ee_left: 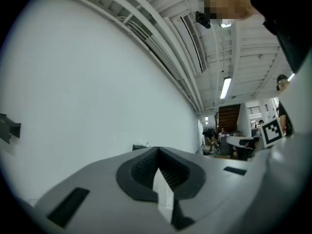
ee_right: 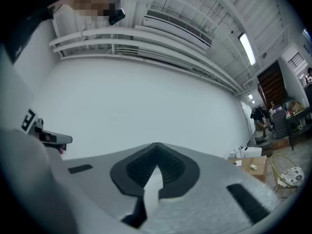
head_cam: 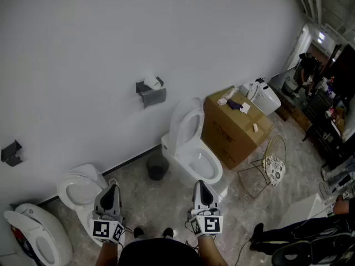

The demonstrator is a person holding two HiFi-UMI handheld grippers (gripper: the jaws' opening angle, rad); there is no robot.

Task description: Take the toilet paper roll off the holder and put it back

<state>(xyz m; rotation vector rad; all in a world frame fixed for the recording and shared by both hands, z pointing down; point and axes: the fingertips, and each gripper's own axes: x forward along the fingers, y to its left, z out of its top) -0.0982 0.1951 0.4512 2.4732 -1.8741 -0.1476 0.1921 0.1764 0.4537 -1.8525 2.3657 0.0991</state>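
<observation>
Jaws on both the left gripper and right gripper are pressed together, nothing in them; the toilet paper roll sits on its grey boxy holder up on the plain white wall, well apart from both; below it there's a glossy white toilet, a brown cardboard box and a mottled stone-look floor; only the gripper views catch the beamed ceiling and a tube light.

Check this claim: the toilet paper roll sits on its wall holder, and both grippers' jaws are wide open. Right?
No: the left gripper and right gripper are shut, as both gripper views show. The toilet paper roll does sit on its wall holder.
</observation>
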